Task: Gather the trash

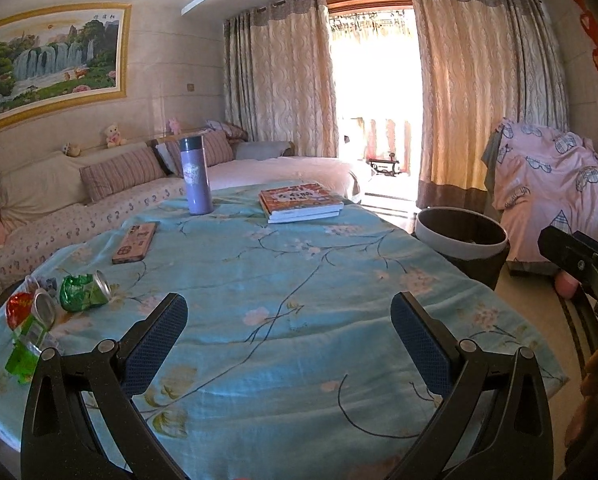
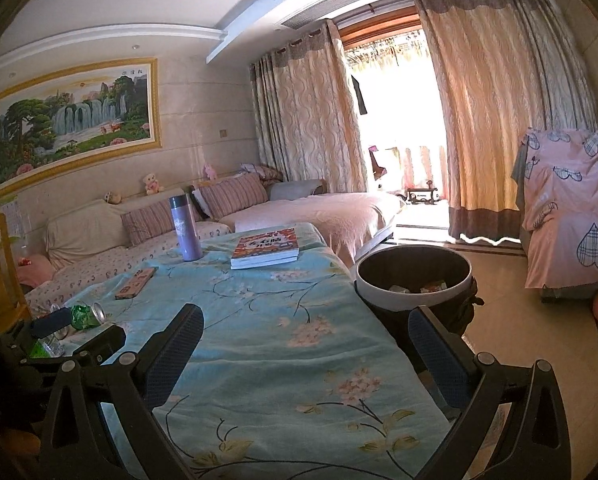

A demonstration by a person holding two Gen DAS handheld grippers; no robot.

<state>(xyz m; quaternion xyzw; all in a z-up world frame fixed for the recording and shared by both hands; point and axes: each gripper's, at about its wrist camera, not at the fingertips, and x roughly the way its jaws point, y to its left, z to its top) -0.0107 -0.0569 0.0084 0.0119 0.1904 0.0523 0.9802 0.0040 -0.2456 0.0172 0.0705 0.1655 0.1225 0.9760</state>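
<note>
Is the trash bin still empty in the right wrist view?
No, the trash bin beside the table already holds a few wrappers at its bottom, seen through the open top.

The table [image 1: 299,320] is covered by a blue floral cloth. Crushed cans [image 1: 84,291] are found at its left edge, a phone [image 1: 134,242] beyond them, a flask [image 1: 197,176] and books [image 1: 302,202] at the far end.

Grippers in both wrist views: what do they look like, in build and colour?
The left gripper and right gripper look alike: black plastic frames with triangular cut-outs, round silver pivot pins, and two flat fingers faced with dark blue, finely dotted pads. No cables, printed markings or sleeves show in either view.
</note>
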